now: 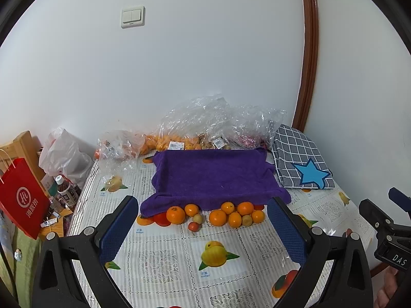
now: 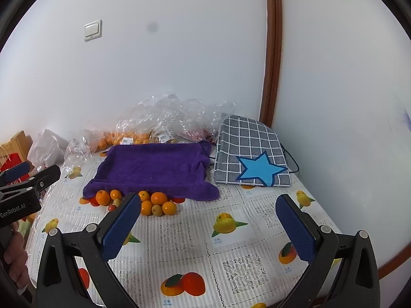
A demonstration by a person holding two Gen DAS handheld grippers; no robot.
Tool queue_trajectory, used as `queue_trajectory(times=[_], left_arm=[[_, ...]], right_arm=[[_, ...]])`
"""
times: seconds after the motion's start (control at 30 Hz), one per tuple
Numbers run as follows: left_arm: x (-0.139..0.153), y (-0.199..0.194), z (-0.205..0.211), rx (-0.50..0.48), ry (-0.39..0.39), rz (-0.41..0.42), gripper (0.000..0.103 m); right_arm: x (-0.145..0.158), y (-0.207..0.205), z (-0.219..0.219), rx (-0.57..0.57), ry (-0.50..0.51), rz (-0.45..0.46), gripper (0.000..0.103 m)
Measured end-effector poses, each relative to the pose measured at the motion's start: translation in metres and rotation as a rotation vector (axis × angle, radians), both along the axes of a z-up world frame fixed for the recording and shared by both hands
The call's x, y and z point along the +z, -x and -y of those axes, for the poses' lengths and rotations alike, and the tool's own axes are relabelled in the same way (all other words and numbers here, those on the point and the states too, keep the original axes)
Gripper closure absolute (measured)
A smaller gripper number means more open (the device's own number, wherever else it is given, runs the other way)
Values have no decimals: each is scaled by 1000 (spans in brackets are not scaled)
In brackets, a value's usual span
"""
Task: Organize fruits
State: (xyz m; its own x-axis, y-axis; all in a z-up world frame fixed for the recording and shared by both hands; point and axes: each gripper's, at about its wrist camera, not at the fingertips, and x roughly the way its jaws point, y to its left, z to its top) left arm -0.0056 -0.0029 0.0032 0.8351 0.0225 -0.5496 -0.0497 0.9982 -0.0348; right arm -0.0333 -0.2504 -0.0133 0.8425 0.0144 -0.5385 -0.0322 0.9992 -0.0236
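Note:
Several small oranges (image 1: 232, 214) and a few small pale and red fruits (image 1: 194, 226) lie loose on the fruit-print tablecloth (image 1: 164, 256), against the near edge of a purple towel (image 1: 213, 177). The same oranges (image 2: 156, 202) and towel (image 2: 154, 169) show in the right wrist view. My left gripper (image 1: 203, 233) is open and empty, held just short of the fruit. My right gripper (image 2: 209, 223) is open and empty, to the right of the fruit pile. More oranges sit in a clear plastic bag (image 1: 164, 141) behind the towel.
A checked grey cushion with a blue star (image 1: 303, 164) lies right of the towel. Crumpled clear bags (image 1: 226, 120) line the wall. A red paper bag (image 1: 20, 200), a white bag (image 1: 64, 154) and a bottle (image 1: 67, 192) stand left of the table. A cable (image 2: 292, 161) runs beside the cushion.

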Motion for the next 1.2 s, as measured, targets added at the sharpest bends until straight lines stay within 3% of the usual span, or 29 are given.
queue_trajectory(times=[1.2], left_arm=[[-1, 2, 4, 2, -3, 4, 2]], right_arm=[[3, 10, -2, 9, 2, 23, 0]])
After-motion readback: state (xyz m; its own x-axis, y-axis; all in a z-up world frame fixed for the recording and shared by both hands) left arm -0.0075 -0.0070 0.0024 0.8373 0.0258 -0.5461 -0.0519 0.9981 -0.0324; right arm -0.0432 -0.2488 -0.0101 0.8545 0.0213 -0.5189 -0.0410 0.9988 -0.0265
